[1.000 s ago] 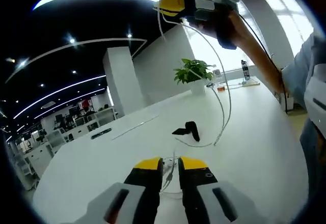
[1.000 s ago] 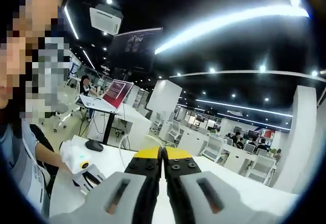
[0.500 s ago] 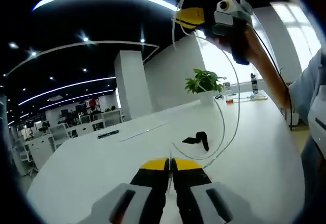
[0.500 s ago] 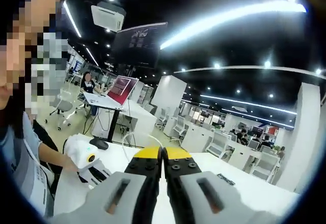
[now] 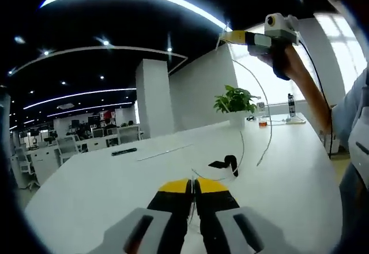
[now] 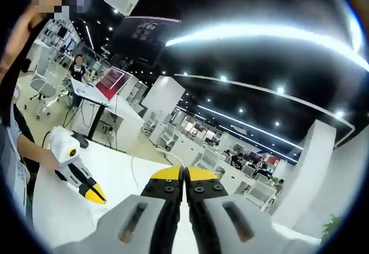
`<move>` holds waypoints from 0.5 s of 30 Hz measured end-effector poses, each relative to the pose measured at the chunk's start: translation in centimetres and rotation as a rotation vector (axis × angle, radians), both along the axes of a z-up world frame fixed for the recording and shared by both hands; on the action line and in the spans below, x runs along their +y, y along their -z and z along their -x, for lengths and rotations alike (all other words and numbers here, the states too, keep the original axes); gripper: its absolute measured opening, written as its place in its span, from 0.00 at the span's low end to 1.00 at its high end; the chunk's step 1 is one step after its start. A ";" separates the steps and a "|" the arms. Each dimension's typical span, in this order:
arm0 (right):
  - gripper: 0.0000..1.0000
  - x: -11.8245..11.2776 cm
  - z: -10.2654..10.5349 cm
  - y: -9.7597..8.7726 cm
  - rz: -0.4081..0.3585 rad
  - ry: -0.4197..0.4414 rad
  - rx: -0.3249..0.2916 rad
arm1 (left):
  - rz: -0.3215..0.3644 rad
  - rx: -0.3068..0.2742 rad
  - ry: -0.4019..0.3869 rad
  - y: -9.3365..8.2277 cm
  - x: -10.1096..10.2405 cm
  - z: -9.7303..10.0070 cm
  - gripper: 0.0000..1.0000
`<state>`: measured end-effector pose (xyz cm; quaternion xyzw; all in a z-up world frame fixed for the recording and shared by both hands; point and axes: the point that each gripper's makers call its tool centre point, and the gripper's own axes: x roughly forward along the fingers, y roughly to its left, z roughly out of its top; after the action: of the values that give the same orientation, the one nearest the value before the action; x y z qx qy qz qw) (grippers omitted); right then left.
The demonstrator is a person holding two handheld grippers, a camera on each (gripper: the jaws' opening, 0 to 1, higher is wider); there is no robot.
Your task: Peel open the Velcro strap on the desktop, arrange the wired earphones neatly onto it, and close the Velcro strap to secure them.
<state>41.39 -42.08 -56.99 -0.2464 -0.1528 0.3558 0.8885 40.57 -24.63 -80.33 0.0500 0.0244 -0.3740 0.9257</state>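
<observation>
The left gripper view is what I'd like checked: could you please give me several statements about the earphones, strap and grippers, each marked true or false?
1. The black Velcro strap lies on the white table. True.
2. The right gripper rests on the table. False: it is raised high, with the white earphone cable hanging from it.
3. The left gripper has its jaws spread wide. False: they are closed on the cable.
4. A potted plant stands at the far end of the table. True.
5. The earphones are already wrapped in the strap. False: the cable hangs loose beside it.

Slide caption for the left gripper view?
Both tongs hold the white earphone cable stretched above the desk; black Velcro strap lies beyond.
</observation>
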 end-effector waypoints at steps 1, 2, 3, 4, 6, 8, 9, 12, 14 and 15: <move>0.04 0.2 0.1 0.4 0.007 -0.009 0.013 | 0.008 -0.004 0.003 -0.2 -0.1 0.1 0.07; 0.04 3.3 -0.6 0.9 0.012 -0.019 0.029 | 0.026 -0.012 0.003 -0.7 -0.2 0.1 0.07; 0.04 5.0 -0.8 1.4 0.017 -0.034 0.044 | 0.048 -0.022 0.002 -1.3 -0.1 0.1 0.07; 0.04 5.4 -0.7 1.8 0.018 -0.047 0.058 | 0.069 -0.031 0.004 -1.8 -0.1 0.1 0.07; 0.04 5.9 -0.3 2.3 0.016 -0.075 0.082 | 0.104 -0.045 0.005 -2.6 0.0 0.0 0.07; 0.04 6.2 0.0 2.4 0.008 -0.095 0.096 | 0.125 -0.053 0.008 -3.1 0.2 0.0 0.07; 0.04 6.3 0.1 2.4 0.003 -0.103 0.101 | 0.138 -0.051 0.010 -3.2 0.2 0.0 0.07; 0.04 6.4 0.2 3.2 0.009 -0.113 0.128 | 0.182 -0.038 0.006 -3.4 0.4 -0.2 0.07; 0.04 6.6 0.3 4.9 0.037 -0.120 0.173 | 0.212 -0.027 0.008 -3.4 0.7 -0.3 0.07; 0.04 6.5 0.2 5.5 0.046 -0.119 0.186 | 0.218 -0.022 0.009 -3.4 0.7 -0.4 0.07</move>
<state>41.17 -35.54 -62.52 -0.2231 -0.0760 0.4325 0.8703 40.93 -23.90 -76.92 -0.0467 -0.0267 -0.3782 0.9241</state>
